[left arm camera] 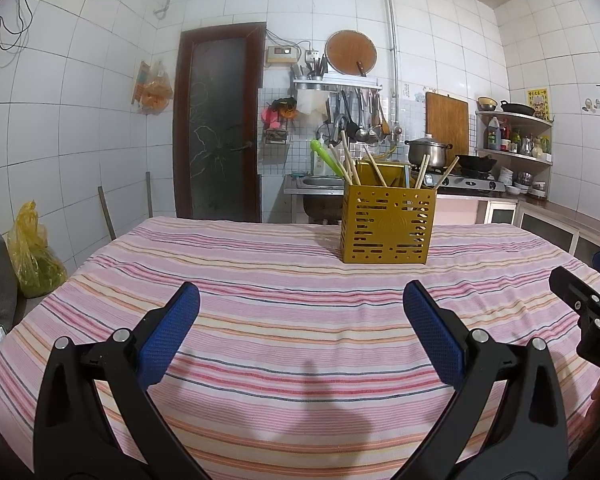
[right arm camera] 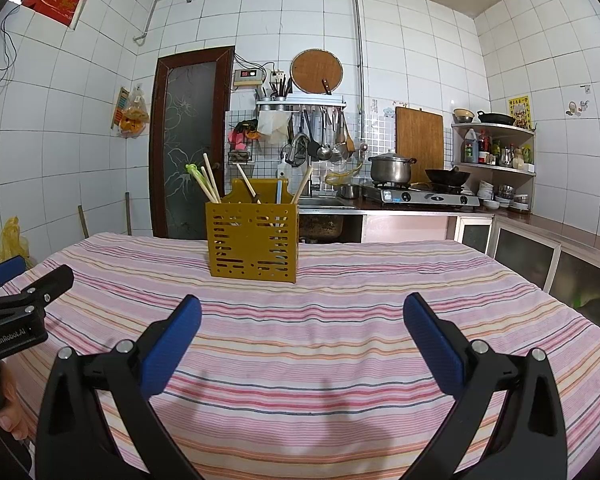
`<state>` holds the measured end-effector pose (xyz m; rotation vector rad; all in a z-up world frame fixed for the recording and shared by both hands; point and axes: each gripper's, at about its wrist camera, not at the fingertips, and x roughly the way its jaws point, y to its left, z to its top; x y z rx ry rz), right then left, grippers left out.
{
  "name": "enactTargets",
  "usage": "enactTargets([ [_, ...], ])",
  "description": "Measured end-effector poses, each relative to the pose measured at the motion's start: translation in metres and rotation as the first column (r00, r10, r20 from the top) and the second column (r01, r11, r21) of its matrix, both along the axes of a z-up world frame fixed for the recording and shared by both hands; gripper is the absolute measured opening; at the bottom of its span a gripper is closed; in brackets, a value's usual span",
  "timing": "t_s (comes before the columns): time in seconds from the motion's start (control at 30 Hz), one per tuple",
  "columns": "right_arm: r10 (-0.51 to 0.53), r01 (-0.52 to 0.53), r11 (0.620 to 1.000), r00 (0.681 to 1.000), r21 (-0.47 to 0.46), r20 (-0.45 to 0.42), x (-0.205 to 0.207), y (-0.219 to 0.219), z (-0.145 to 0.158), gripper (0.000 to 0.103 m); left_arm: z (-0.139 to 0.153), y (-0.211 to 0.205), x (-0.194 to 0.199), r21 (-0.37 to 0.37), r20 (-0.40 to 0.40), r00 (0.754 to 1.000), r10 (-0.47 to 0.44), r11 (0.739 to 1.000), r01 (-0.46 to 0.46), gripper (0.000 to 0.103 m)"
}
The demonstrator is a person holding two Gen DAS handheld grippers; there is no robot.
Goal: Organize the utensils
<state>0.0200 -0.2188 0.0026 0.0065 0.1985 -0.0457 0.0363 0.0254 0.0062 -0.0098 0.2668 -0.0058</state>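
Note:
A mustard-yellow slotted utensil holder (left arm camera: 388, 226) (right arm camera: 253, 242) stands upright on the striped tablecloth (left arm camera: 284, 280) (right arm camera: 340, 292), toward the far edge. Several wooden chopsticks (left arm camera: 350, 160) (right arm camera: 211, 178) and a green-handled utensil (left arm camera: 327, 158) (right arm camera: 196, 176) stick out of it. My left gripper (left arm camera: 300, 308) hovers over the near cloth, open, with nothing between its blue pads. My right gripper (right arm camera: 302, 320) is likewise open and empty, well short of the holder. Each gripper shows at the edge of the other's view.
Behind the table are a dark door (left arm camera: 220, 120), a sink (left arm camera: 316, 182), hanging ladles, a gas stove with a pot (right arm camera: 392, 168) and wok (right arm camera: 447, 177), and corner shelves. A yellow bag (left arm camera: 32, 248) sits on the floor at left. A hand (right arm camera: 10, 412) holds the left gripper.

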Motion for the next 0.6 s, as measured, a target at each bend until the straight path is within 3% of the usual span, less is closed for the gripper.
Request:
enactTargets([
  [0.6, 0.000, 0.000, 1.000, 1.000, 0.000, 0.002, 0.0000, -0.0006, -0.0004, 0.099, 0.0000, 0.0002, -0.0005, -0.002, 0.000, 1.000, 0.000, 1.000, 0.000, 0.098],
])
